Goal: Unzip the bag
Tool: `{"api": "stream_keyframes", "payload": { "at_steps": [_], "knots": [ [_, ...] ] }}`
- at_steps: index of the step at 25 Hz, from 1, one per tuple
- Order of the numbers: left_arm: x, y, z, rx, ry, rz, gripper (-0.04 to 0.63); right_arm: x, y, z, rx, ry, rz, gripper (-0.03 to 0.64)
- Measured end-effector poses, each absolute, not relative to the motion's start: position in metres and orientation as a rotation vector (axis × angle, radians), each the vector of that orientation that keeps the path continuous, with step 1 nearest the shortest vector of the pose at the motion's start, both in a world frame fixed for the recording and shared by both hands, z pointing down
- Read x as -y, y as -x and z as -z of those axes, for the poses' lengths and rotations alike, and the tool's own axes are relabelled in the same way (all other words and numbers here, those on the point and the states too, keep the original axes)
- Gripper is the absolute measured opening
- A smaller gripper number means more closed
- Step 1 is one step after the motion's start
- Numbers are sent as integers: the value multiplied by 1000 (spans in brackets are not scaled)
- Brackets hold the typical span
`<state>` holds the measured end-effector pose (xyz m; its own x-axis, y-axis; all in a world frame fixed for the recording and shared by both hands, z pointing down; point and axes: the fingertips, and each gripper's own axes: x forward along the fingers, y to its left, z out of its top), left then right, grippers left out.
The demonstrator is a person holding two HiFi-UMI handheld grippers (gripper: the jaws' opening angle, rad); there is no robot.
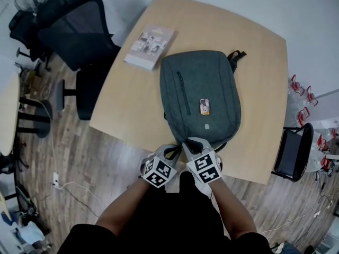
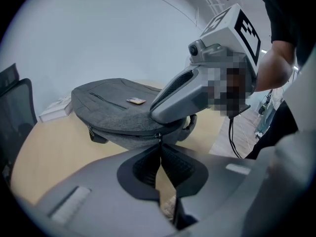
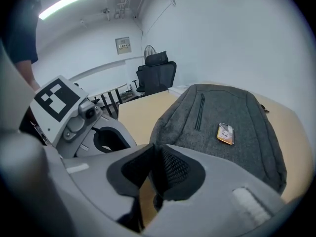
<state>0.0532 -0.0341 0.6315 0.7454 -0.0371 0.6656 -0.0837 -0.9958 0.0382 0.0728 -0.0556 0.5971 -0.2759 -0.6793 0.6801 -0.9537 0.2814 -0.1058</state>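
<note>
A grey backpack (image 1: pixel 200 97) lies flat on the wooden table (image 1: pixel 132 105), with a small orange tag (image 1: pixel 204 106) on its front. Both grippers are at its near edge. My left gripper (image 2: pixel 159 149) is shut, and the zipper pull (image 2: pixel 159 138) of the bag's side zipper (image 2: pixel 128 136) is pinched at its tips. My right gripper (image 3: pixel 154 152) has its pads together, pointing over the bag (image 3: pixel 222 127). A dark bit shows low in its gap, and I cannot make out what it is. In the left gripper view, a right finger (image 2: pixel 170 100) rests over the bag's edge just above my left jaws.
A book (image 1: pixel 150 45) lies on the table's far left part, beside the bag. A black office chair (image 1: pixel 79 36) stands to the left of the table, and a black stool (image 1: pixel 291 152) stands to its right. The bag's black handle (image 1: pixel 237 55) is at its far end.
</note>
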Motion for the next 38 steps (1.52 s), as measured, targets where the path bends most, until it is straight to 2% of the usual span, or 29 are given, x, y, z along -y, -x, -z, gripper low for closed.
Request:
{"api": "stream_keyframes", "payload": {
  "at_steps": [6,8,11,15,19,25,29,38],
  "knots": [
    [49,-45,-633,116,-2849,-1039,26,54,-62,-586,2182,-1335,-632,66],
    [54,-44,-631,117,-2853,-1032,26,43,-70,-577,2191,-1252,-499,123],
    [64,-37,-633,140,-2850,-1030,26,20,-90,-586,2143,-1094,-343,156],
    [83,-22,-633,190,-2838,-1039,26,9,-105,-597,2113,-975,-298,160],
    [102,-7,-632,255,-2832,-1053,26,23,-75,-596,2164,-877,-272,160],
    [111,1,-631,293,-2835,-1067,26,50,-57,-610,2149,-813,-401,105],
    [109,3,-630,285,-2822,-1047,26,53,-56,-614,2125,-770,-473,33],
    [79,2,-621,237,-2805,-1052,29,78,-48,-608,2139,-966,-640,23]
  ]
}}
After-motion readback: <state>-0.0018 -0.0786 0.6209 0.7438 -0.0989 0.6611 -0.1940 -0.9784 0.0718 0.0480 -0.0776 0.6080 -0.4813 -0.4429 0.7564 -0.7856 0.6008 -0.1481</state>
